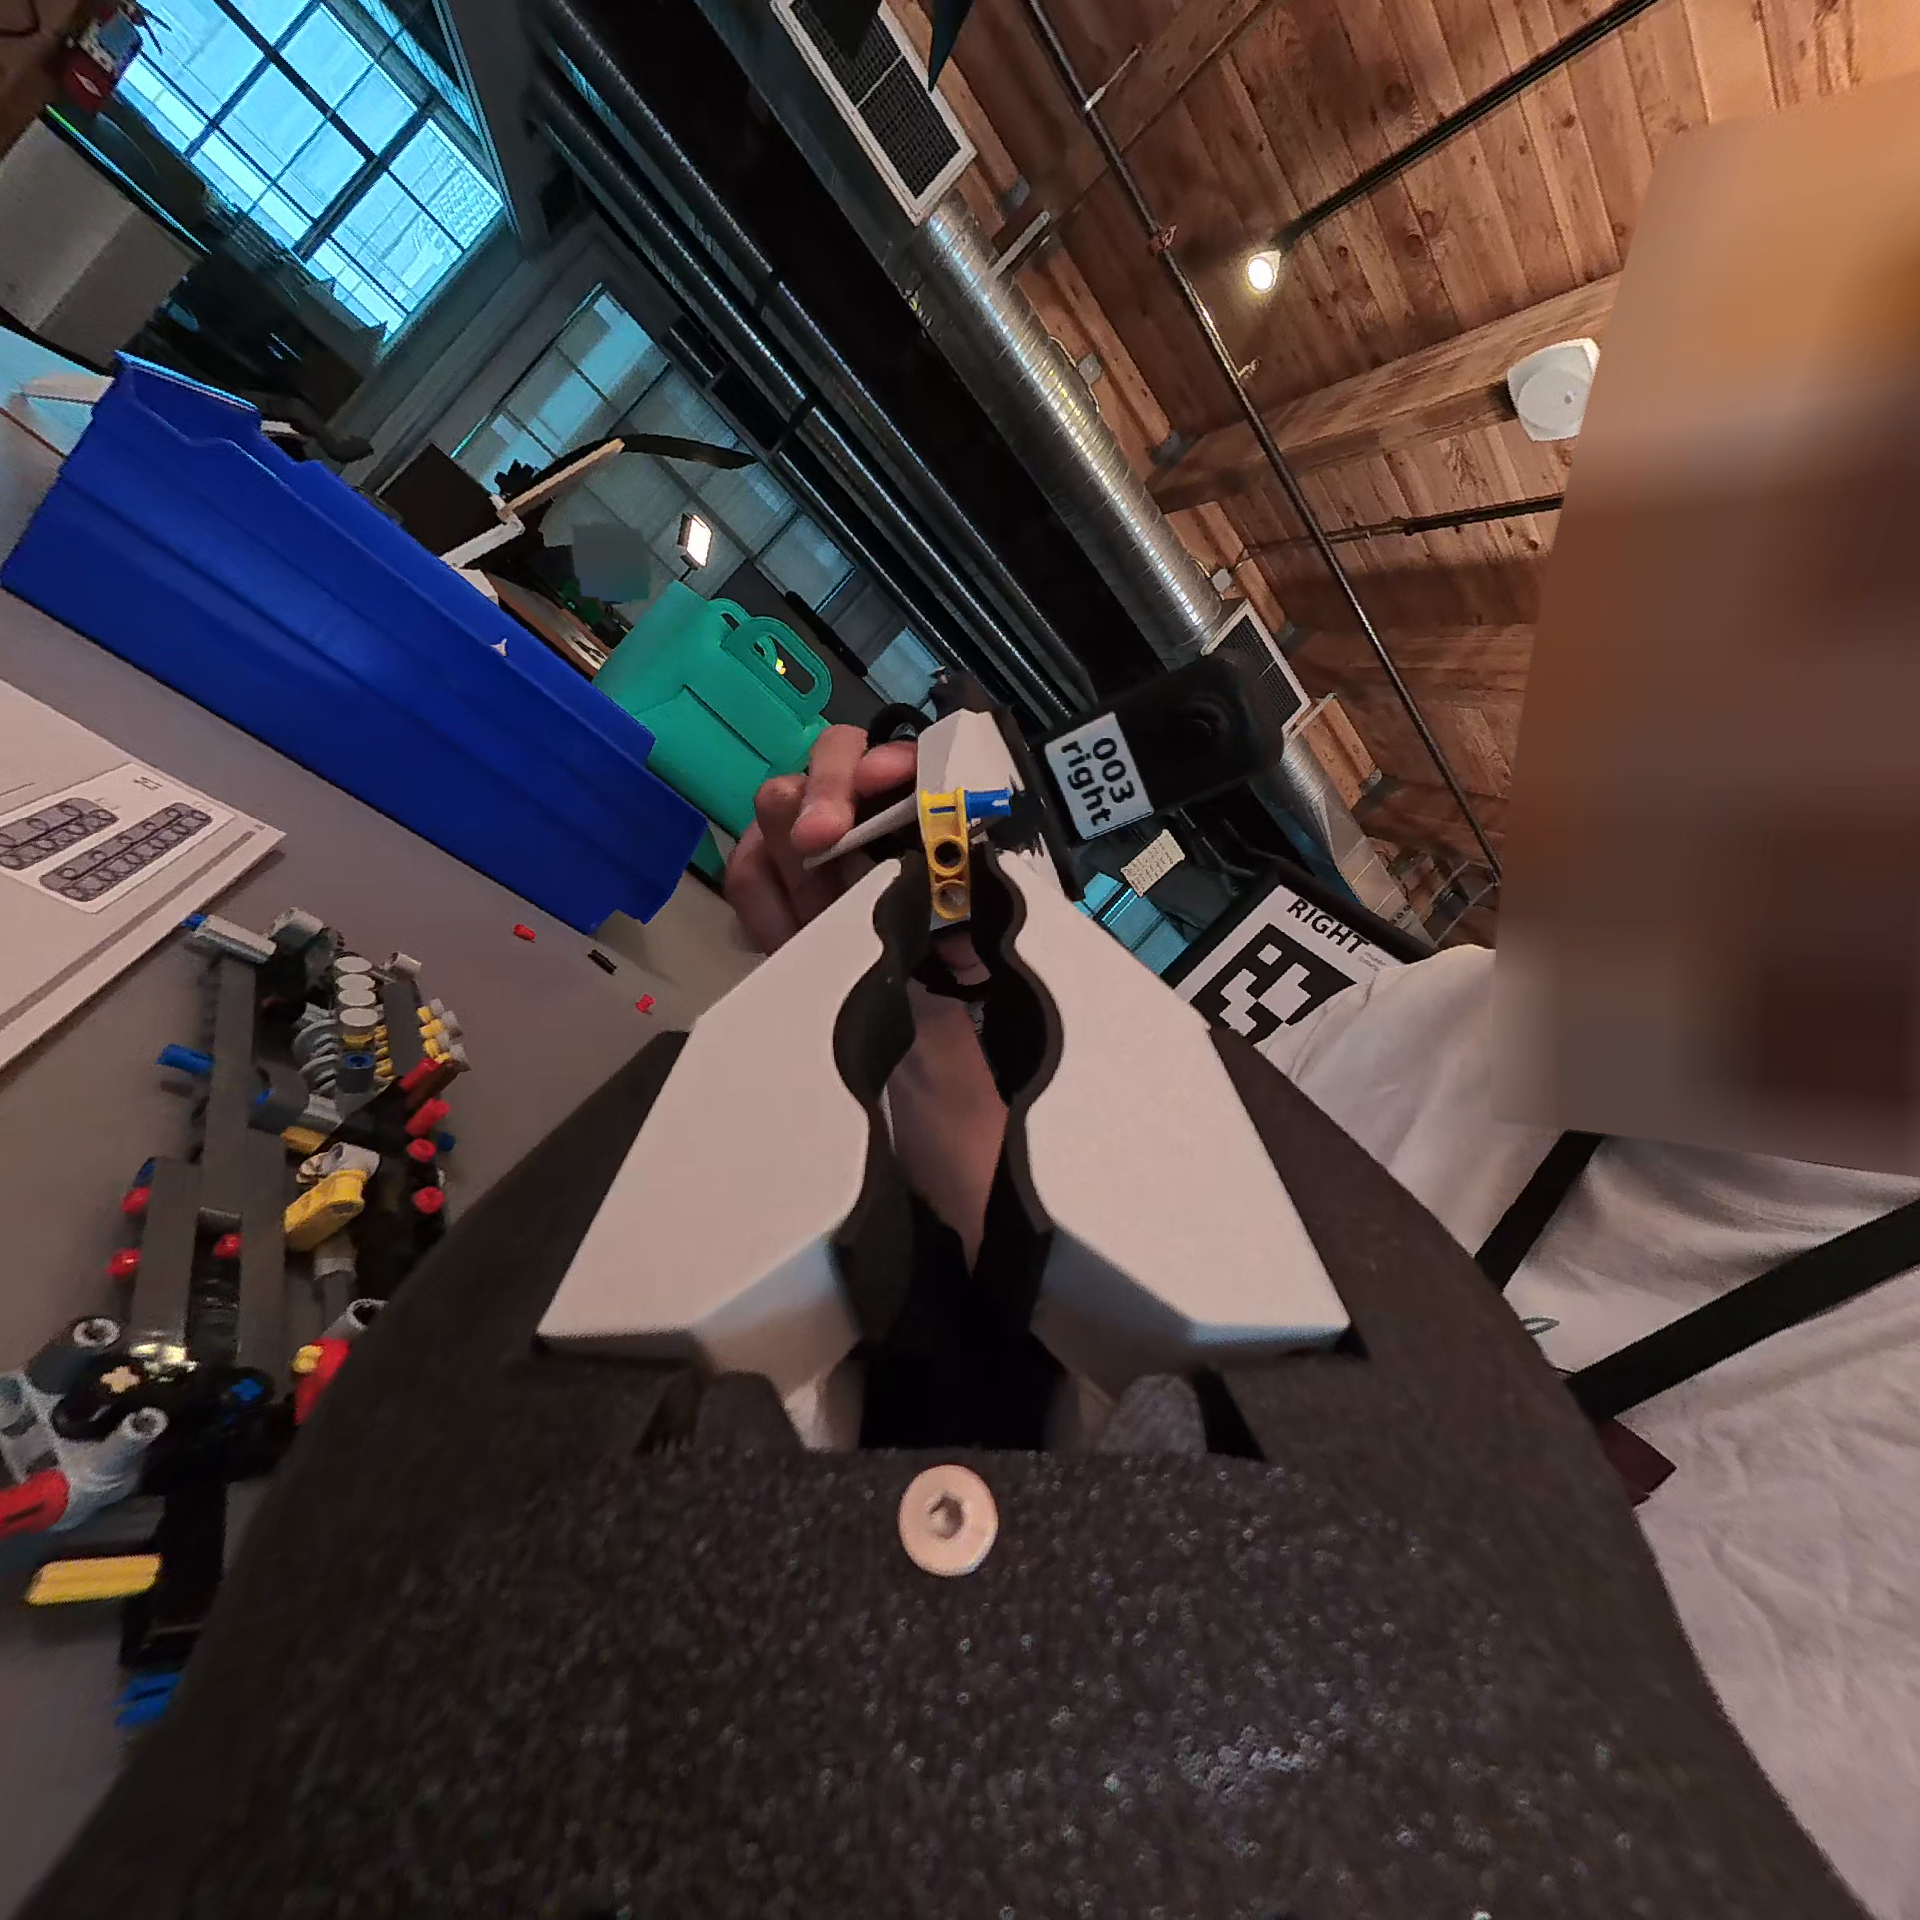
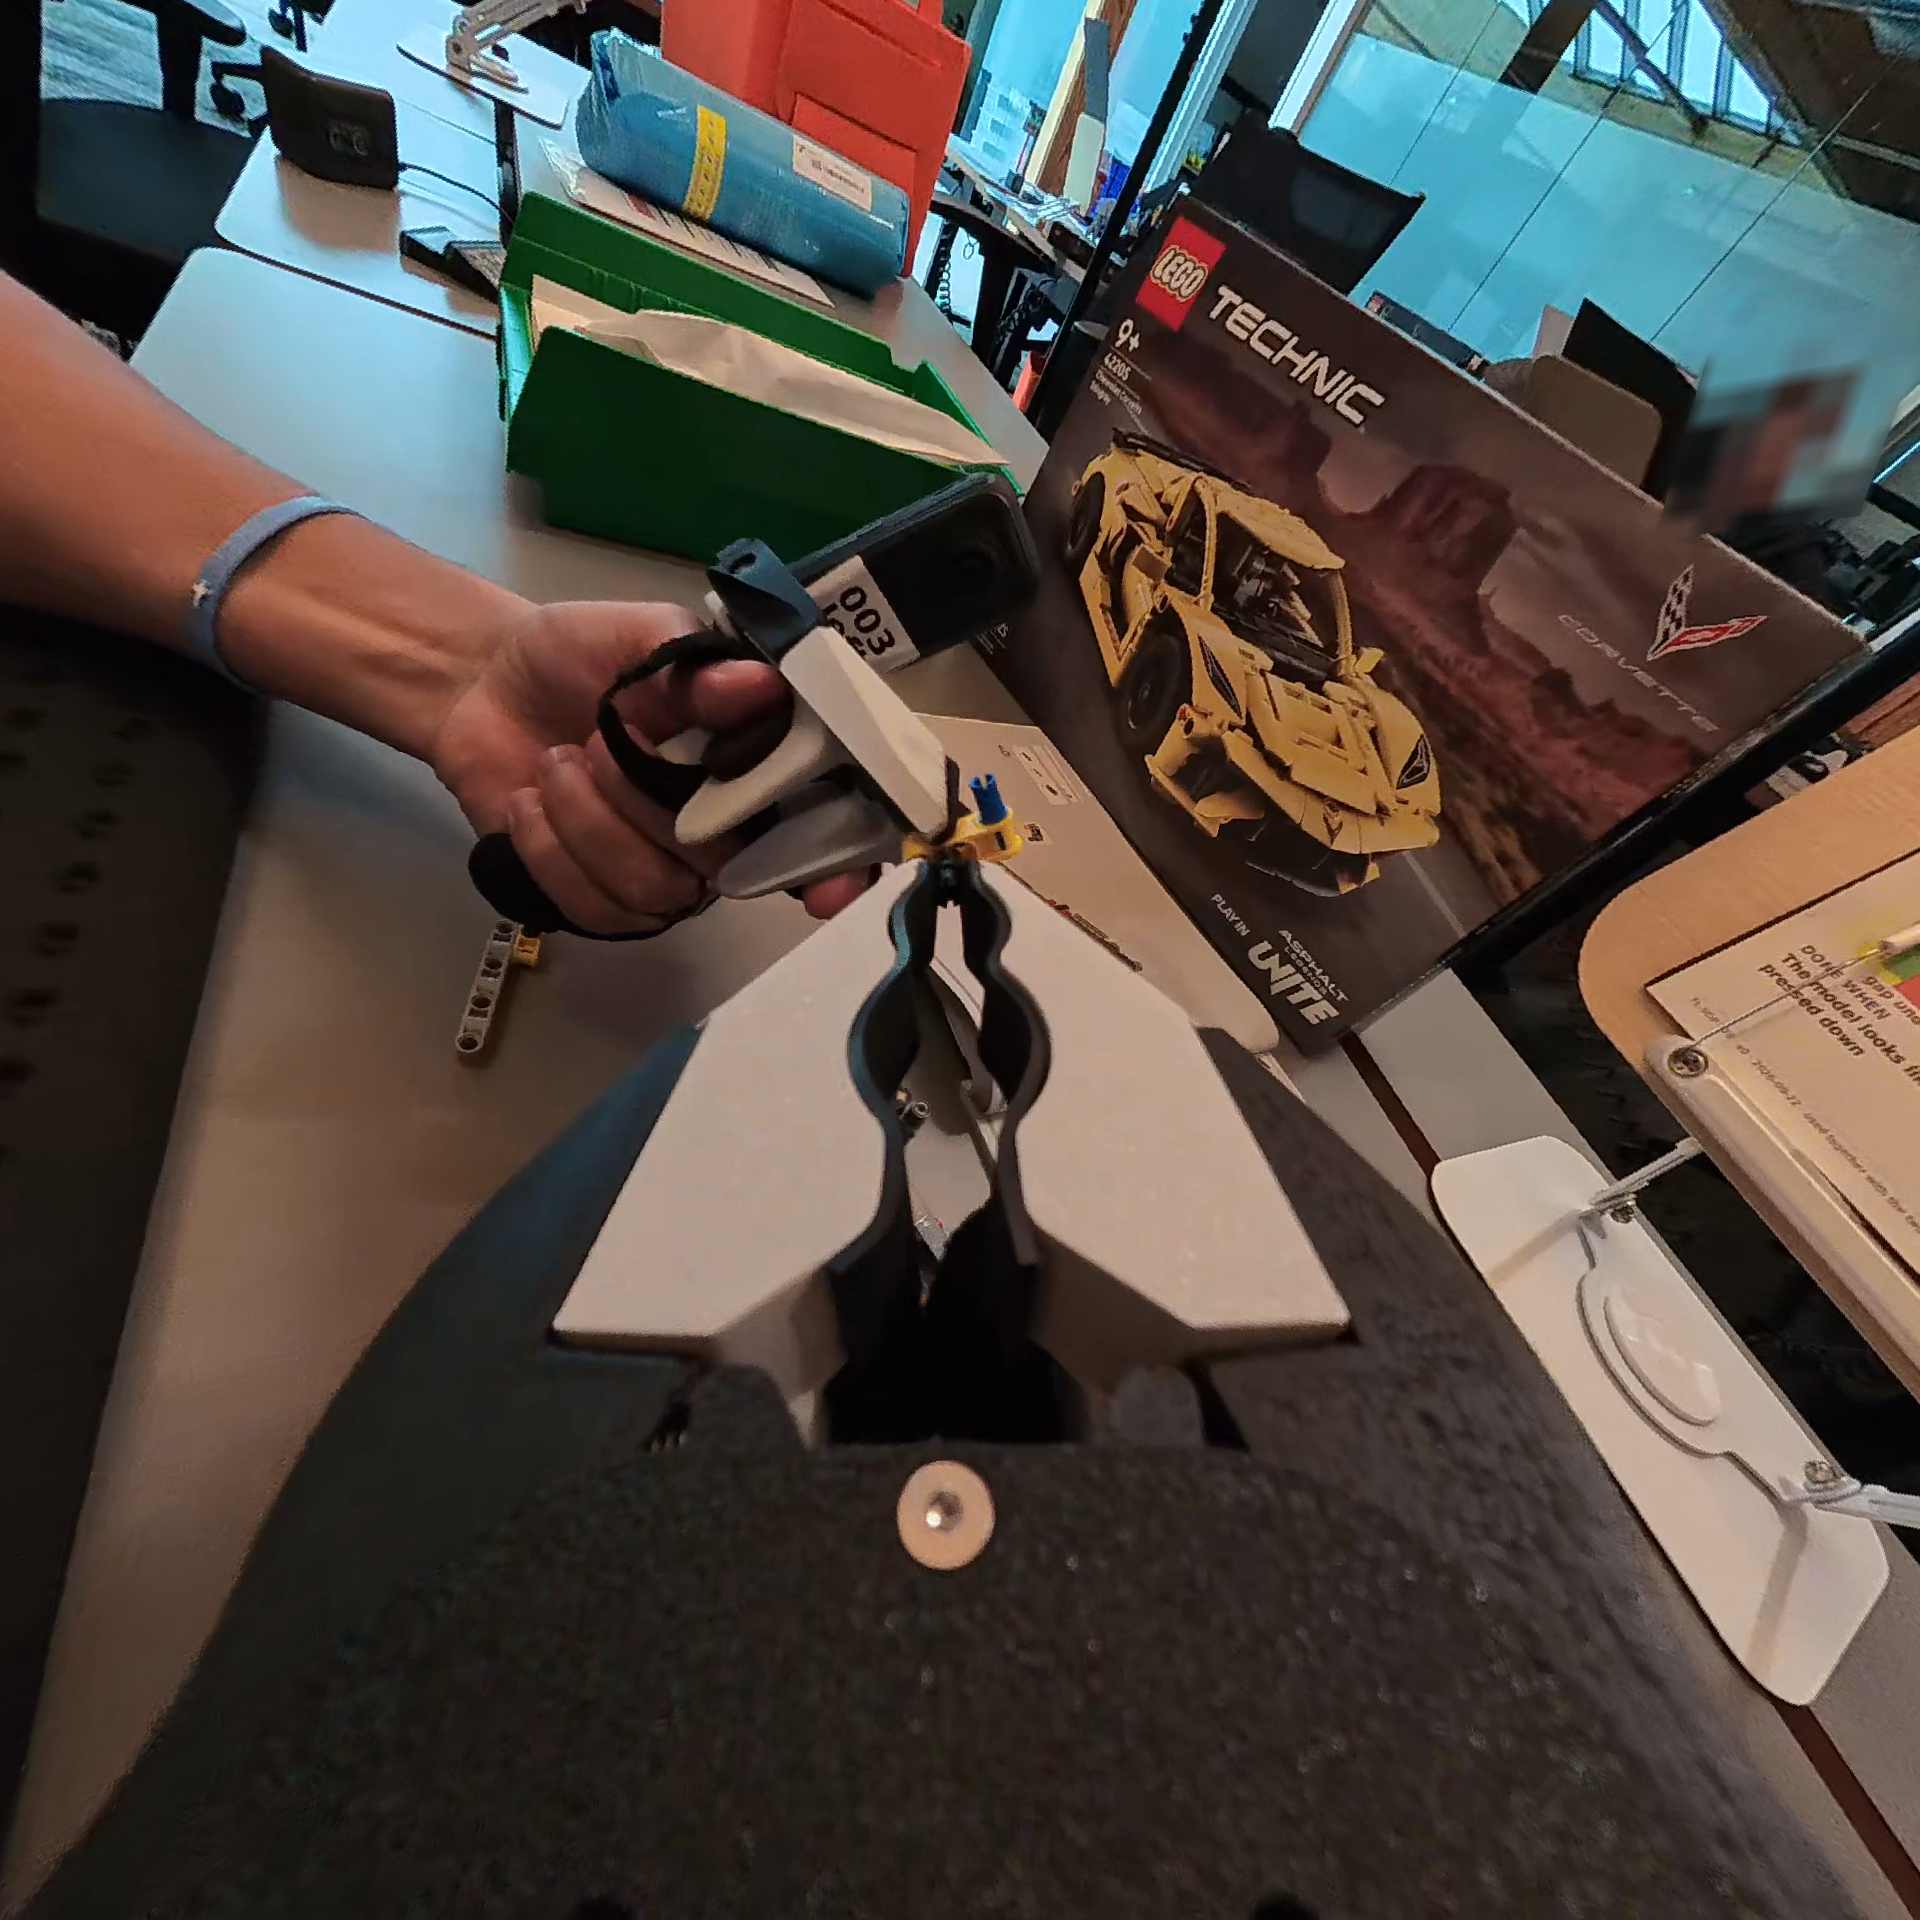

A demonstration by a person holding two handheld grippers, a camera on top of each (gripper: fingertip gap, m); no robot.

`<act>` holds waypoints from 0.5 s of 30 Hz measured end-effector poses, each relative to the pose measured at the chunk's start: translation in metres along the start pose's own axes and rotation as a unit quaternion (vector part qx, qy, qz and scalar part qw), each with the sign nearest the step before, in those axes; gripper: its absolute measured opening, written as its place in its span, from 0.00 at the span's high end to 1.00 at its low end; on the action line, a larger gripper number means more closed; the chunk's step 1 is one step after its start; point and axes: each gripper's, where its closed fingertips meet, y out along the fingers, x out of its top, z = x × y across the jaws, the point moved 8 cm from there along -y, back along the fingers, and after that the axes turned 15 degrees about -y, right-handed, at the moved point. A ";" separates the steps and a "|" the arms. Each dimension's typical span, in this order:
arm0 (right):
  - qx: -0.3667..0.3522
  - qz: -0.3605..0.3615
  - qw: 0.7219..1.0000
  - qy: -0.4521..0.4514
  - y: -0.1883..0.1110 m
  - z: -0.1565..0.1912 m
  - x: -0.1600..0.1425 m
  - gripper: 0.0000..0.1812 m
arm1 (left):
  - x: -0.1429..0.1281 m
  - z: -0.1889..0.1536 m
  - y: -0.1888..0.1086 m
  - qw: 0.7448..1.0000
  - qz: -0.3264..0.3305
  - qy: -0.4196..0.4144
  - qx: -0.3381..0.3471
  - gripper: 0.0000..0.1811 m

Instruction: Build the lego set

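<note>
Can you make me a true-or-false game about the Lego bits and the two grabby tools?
1. The left tool and the right tool both pinch the same yellow piece. True.
2. The yellow piece lies flat on the table. False: the tools hold it up in the air.
3. A blue pin sticks out of the yellow piece. True.
4. The bin near the pile of loose parts is red. False: it is blue.
5. The car pictured on the set's box is green. False: it is yellow.
</note>
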 end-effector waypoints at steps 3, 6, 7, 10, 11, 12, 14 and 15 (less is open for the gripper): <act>-0.006 0.002 1.000 -0.009 0.000 0.001 0.000 0.98 | 0.000 0.001 0.000 1.000 0.000 -0.004 0.000 0.97; -0.008 0.003 1.000 -0.013 0.001 0.001 -0.001 0.98 | 0.001 0.001 -0.001 1.000 0.001 -0.005 -0.001 0.97; -0.011 0.007 1.000 -0.012 0.001 0.000 -0.002 0.98 | 0.000 0.000 0.000 1.000 0.002 -0.005 -0.003 0.97; -0.008 0.000 1.000 -0.009 -0.001 0.000 -0.003 0.98 | -0.001 -0.001 0.001 1.000 0.007 -0.001 0.001 0.97; -0.011 -0.001 1.000 -0.011 -0.001 0.000 -0.003 0.98 | -0.001 -0.001 0.001 1.000 0.007 -0.001 0.002 0.97; -0.013 0.000 1.000 -0.013 -0.001 0.000 -0.003 0.98 | -0.001 -0.001 0.001 1.000 0.006 -0.002 0.002 0.97; -0.012 -0.003 1.000 -0.013 0.000 0.000 -0.001 0.98 | -0.001 0.000 0.001 1.000 0.005 -0.002 0.006 0.97; -0.013 -0.004 1.000 -0.016 0.000 0.000 -0.001 0.98 | -0.001 0.000 0.001 1.000 0.005 -0.003 0.006 0.97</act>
